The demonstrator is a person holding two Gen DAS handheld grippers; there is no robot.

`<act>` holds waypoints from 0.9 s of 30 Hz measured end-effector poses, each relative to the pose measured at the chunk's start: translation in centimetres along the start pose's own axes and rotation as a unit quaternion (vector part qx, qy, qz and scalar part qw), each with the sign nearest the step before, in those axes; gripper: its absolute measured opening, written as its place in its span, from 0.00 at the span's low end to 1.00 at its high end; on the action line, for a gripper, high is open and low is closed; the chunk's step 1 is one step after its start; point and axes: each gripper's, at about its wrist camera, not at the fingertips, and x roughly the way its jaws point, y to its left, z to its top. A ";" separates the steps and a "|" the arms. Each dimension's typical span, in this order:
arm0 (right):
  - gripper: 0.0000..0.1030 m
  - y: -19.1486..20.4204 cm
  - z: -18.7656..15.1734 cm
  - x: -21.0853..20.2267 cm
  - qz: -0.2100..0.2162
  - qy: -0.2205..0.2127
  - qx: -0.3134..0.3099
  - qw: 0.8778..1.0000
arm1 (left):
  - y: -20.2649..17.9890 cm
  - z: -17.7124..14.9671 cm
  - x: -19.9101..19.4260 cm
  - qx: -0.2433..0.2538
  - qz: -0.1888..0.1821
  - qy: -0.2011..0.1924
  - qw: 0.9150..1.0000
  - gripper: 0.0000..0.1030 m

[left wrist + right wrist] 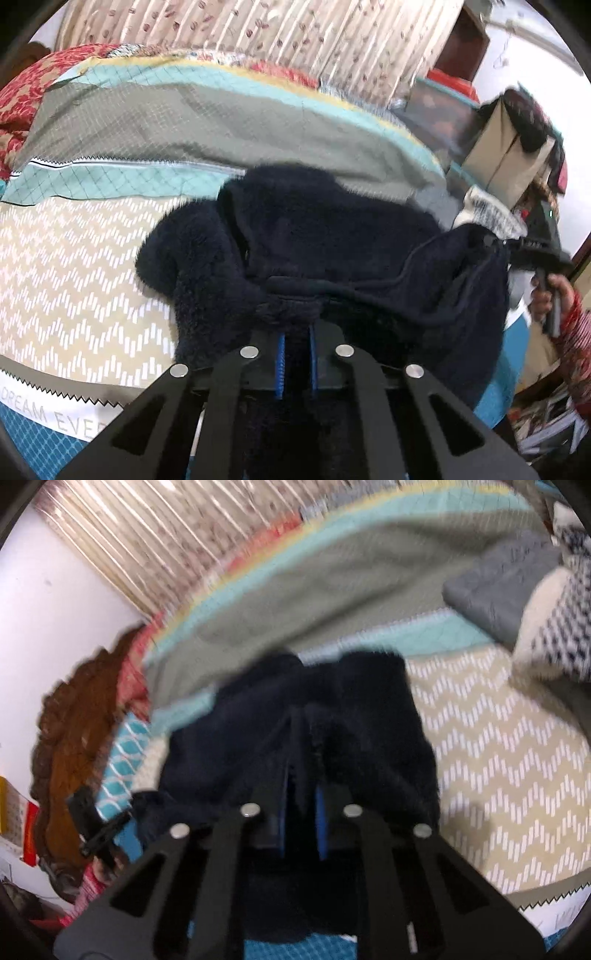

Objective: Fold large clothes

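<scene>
Navy fleece [332,236] stretched btwn grippers.

We see one garment: a dark navy fleece garment [314,236], thick and fuzzy pile, bunched and rumpled, not flat. It lies on the patterned bedspread [92,258], over the beige chevron band and the teal stripe. A smoother ribbed hem or cuff edge [406,269] runs along its near side, and the near edge is lifted off the bed. From the right wrist view the garment [369,716] looks blurred, split by a fold down its middle
</scene>
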 end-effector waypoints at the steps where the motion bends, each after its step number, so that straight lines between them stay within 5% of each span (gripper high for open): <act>1: 0.10 0.6 0.7 -0.9 0.008 -0.019 -0.005 1.000 | -0.1 0.5 -0.4 -0.003 -0.003 -0.008 1.000 0.36; 8: 0.08 4.1 7.3 -3.3 0.015 -0.084 -0.042 0.995 | 0.5 7.7 -3.8 -0.032 -0.013 -0.095 0.995 0.36; 13: 0.08 4.0 12.5 -0.6 0.009 -0.100 -0.019 0.995 | 2.8 12.7 -3.0 -0.061 -0.004 -0.118 0.991 0.36; 20: 0.08 2.4 17.7 7.7 -0.047 -0.073 -0.009 0.996 | 5.3 17.0 3.6 -0.074 0.045 -0.074 0.993 0.36; 27: 0.02 -2.8 19.3 15.2 -0.093 -0.025 0.043 0.994 | 9.4 15.7 10.0 -0.109 0.099 -0.009 0.989 0.36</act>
